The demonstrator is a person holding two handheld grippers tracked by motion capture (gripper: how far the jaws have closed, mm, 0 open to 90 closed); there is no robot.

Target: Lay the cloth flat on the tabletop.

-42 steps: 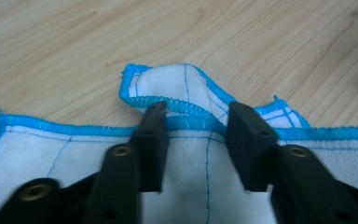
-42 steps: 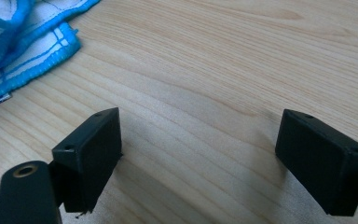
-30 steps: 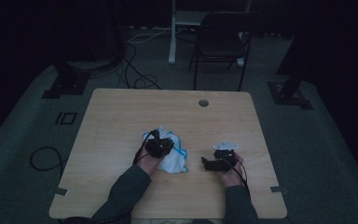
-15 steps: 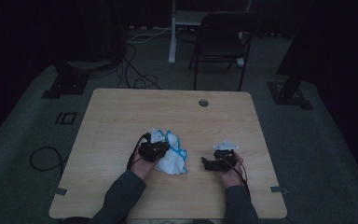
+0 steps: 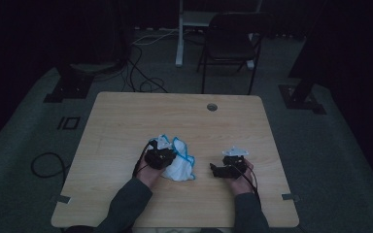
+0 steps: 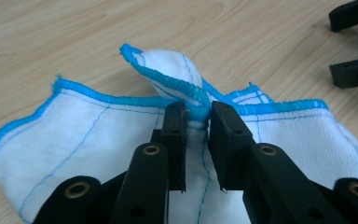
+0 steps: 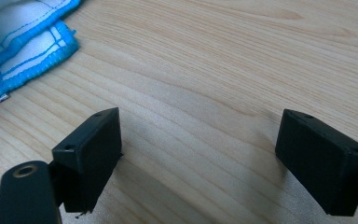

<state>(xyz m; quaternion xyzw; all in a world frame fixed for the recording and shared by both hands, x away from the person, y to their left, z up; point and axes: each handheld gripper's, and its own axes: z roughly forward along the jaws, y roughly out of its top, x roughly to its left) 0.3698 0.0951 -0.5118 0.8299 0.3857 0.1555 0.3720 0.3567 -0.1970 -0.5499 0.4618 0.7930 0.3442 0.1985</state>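
Note:
A white cloth with a blue stitched edge point(image 5: 178, 162) lies crumpled on the wooden table point(image 5: 126, 116), near its front middle. My left gripper point(image 6: 198, 114) is shut on a bunched fold of that cloth point(image 6: 74, 135), pinching the blue hem between its jaws. In the high view the left gripper point(image 5: 159, 156) sits on the cloth's left side. My right gripper point(image 7: 198, 149) stands open just above bare wood, nothing between its jaws. It rests right of the cloth in the high view point(image 5: 218, 170). A corner of the cloth point(image 7: 23, 42) shows at the upper left of the right gripper view.
A round cable hole point(image 5: 212, 107) sits near the table's far edge. Behind the table stand a dark chair point(image 5: 230, 48) and a white post point(image 5: 179, 34). Cables point(image 5: 141, 73) trail on the grey floor, and black stand bases point(image 5: 70, 87) flank the table.
The left gripper has moved left and slightly toward me with the cloth pinched, uncovering more of the cloth on its right. The right gripper has stayed put.

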